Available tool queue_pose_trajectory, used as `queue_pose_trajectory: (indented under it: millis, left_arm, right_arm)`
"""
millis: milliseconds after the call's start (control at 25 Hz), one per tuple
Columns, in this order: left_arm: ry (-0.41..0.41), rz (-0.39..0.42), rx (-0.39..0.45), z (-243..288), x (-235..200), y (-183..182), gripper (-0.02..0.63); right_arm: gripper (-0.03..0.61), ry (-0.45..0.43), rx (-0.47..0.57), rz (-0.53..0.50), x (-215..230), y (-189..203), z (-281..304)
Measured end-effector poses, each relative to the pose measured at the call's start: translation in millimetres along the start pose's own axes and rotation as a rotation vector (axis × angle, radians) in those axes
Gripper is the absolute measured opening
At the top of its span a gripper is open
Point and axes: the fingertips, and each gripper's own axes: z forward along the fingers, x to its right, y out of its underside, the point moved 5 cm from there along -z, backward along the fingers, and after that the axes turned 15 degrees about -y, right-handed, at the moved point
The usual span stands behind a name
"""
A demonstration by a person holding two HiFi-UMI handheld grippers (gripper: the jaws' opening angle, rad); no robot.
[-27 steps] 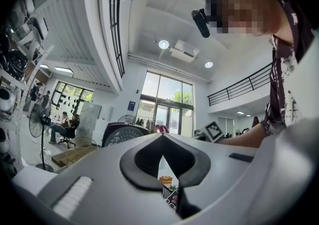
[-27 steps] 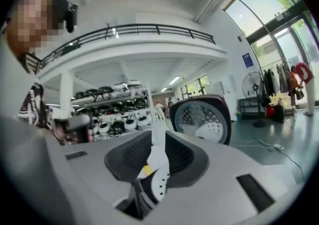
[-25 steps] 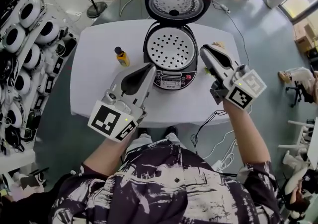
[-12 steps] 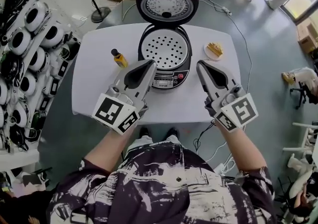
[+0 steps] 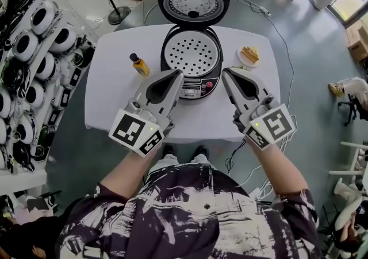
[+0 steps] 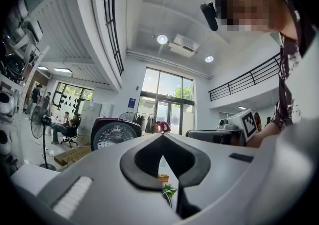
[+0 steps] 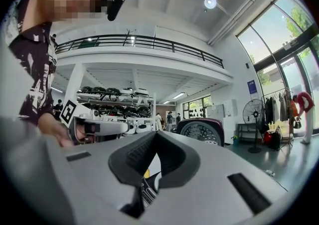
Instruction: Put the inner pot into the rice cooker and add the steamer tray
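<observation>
White plastic forms the table [image 5: 115, 88], at whose far edge, midway along, the rice cooker [image 5: 195, 82] is set with its maroon lid [image 5: 194, 2] raised. The perforated steamer tray [image 5: 192, 54] is seated in the cooker's mouth; the inner pot beneath it cannot be made out. A yellow bottle [image 5: 138, 65] is placed towards the left edge, a small plate [image 5: 249, 55] of food towards the far right corner. The left gripper [image 5: 179, 72] and right gripper [image 5: 224, 72] are held over the near edge, each with jaws pressed together and nothing between them.
</observation>
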Motion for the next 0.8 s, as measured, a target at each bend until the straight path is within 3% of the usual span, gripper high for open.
queue_pose_trajectory:
  millis: [800]
  left_arm:
    - [-0.014,0.002,-0.003,-6.4,-5.5,4.4,0.005]
  right_arm:
    - [-0.005,-0.016,-0.019,-0.001,-2.8,6.4,9.8]
